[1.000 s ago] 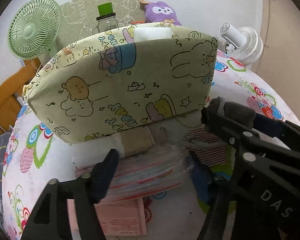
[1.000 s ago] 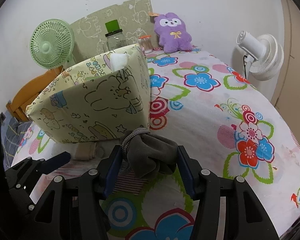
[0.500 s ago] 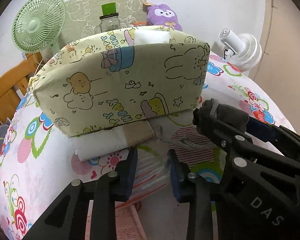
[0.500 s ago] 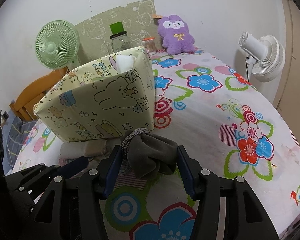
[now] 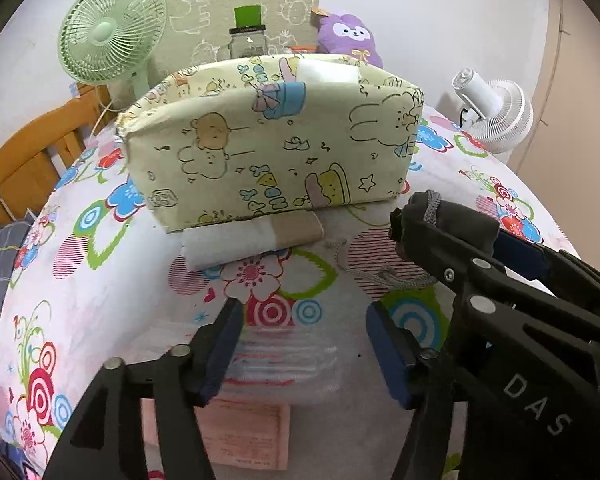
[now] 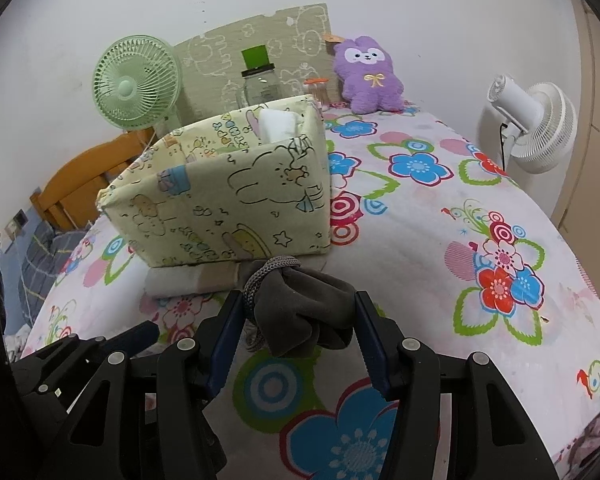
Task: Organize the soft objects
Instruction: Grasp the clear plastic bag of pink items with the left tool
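Note:
My left gripper (image 5: pixel 304 344) hangs over a clear packet of striped cloth (image 5: pixel 284 364) on the flowered bedspread. Its jaws are opening, and the packet lies between the pads without being pressed. My right gripper (image 6: pixel 300 332) is shut on a dark grey cloth with a braided cord (image 6: pixel 300 304), held just above the bed. That cloth (image 5: pixel 460 220) also shows at the right of the left wrist view. A cartoon-print fabric box (image 5: pixel 268 152) (image 6: pixel 220 196) stands beyond both grippers with a white folded item (image 5: pixel 326 72) inside. A folded white and beige cloth (image 5: pixel 252 236) lies against its front.
A purple plush toy (image 6: pixel 370 76), a jar with a green lid (image 6: pixel 260 80) and a green fan (image 6: pixel 136 82) stand at the far wall. A white fan (image 6: pixel 536 124) is off the bed's right edge. A wooden bed frame (image 5: pixel 24 160) is at left. Pink paper (image 5: pixel 244 436) lies under the packet.
My left gripper narrowed on the packet, then opened wide, and drew back from the box. My right gripper kept its hold on the grey cloth and also backed away slightly.

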Tool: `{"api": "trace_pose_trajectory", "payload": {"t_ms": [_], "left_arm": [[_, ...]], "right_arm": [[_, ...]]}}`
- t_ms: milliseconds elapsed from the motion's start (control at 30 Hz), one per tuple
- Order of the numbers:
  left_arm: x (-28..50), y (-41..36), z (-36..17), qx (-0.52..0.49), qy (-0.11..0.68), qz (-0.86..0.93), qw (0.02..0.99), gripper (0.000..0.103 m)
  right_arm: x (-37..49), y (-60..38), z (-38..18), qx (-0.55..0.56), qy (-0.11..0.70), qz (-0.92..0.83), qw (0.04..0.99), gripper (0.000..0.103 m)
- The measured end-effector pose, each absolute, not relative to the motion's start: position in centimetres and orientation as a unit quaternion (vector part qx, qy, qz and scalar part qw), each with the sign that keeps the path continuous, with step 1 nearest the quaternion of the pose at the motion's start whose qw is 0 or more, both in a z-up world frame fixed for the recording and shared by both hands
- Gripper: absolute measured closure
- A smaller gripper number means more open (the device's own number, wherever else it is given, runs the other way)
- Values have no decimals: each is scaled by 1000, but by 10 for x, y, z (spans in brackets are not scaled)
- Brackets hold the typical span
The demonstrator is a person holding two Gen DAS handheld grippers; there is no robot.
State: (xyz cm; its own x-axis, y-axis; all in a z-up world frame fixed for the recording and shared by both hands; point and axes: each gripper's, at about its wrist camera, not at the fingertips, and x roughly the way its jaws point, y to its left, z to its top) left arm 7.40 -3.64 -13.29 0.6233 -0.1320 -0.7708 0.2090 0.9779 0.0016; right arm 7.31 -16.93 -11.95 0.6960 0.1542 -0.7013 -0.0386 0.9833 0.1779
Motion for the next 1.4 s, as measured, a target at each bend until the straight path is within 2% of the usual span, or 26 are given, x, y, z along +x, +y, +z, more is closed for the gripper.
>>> {"api": "trace_pose_trajectory", "payload": {"t_ms": [167, 400, 467, 733, 1100, 1400], "left_arm": [[70, -28, -127, 39, 413, -89, 906, 19], [59, -16, -126, 33, 407, -62, 911, 17], [58, -12, -125, 34, 410, -51, 910, 11], [60, 4, -132, 9, 433, -27, 901, 10], [80, -4, -146, -35, 460, -92, 882, 8], [99, -22, -145, -9, 446, -104, 889, 7]], "right_arm": [[66, -166, -115, 72, 380, 53, 921, 45], [62, -159, -113, 64, 379, 58, 921, 45], [62, -156, -113, 61, 379, 61, 921, 45], [65, -147, -111, 52, 380, 65, 921, 45], [73, -144, -115, 39, 390, 63, 918, 45], [84, -158, -121, 51, 399, 47, 914, 45]]}}
